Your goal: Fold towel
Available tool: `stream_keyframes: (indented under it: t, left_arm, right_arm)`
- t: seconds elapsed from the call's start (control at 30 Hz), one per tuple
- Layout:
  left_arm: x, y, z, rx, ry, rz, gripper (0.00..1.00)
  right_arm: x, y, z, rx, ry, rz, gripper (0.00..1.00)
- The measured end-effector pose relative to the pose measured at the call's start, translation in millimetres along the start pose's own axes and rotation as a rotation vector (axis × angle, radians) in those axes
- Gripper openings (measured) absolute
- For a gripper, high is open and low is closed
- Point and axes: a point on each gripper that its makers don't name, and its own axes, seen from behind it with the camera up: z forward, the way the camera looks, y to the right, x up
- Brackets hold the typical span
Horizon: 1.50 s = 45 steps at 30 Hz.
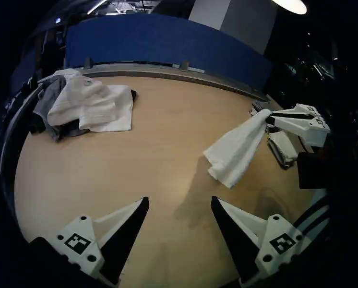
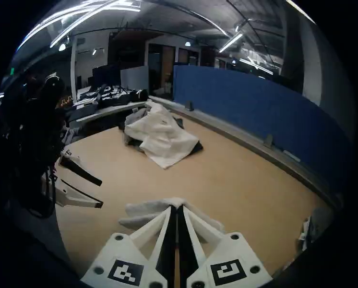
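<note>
A white towel (image 1: 236,149) hangs above the wooden table (image 1: 145,158) at the right of the left gripper view, pinched at its top corner by my right gripper (image 1: 271,118), which is shut on it. In the right gripper view the same towel (image 2: 155,210) bunches just past the closed fingertips of my right gripper (image 2: 177,208). My left gripper (image 1: 179,206) stands open low over the table with nothing between its fingers, left of and below the hanging towel. It also appears at the left in the right gripper view as the left gripper (image 2: 101,193), open.
A heap of white and grey towels (image 1: 83,105) lies at the far left of the table, seen also as the heap (image 2: 160,134). A blue partition (image 1: 169,43) runs along the table's far edge. Folded cloths (image 1: 282,149) lie at the right edge.
</note>
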Motion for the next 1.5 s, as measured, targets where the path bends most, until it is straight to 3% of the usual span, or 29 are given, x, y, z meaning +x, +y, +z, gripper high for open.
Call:
stream_keyframes:
  t: [0.4, 0.7, 1.1, 1.3, 1.5]
  left_arm:
    - [4.1, 3.8, -0.9, -0.003, 0.005, 0.006, 0.96]
    - [6.9, 10.9, -1.0, -0.009, 0.007, 0.012, 0.96]
    - [4.4, 22.8, -1.2, -0.011, 0.002, 0.027, 0.96]
    - [4.6, 28.9, -0.8, -0.011, 0.001, 0.032, 0.96]
    - [3.0, 34.2, 0.9, -0.009, -0.003, 0.038, 0.96]
  right_arm:
    - [13.7, 8.4, -11.5, -0.013, 0.034, 0.002, 0.02]
    - [20.0, 31.1, -25.2, -0.053, 0.047, 0.000, 0.02]
    - [13.4, 87.3, -56.5, -0.134, 0.052, 0.024, 0.02]
    - [5.6, 129.4, -75.2, -0.189, 0.053, 0.059, 0.02]
    - [-1.5, 173.5, -98.1, -0.255, 0.039, 0.044, 0.02]
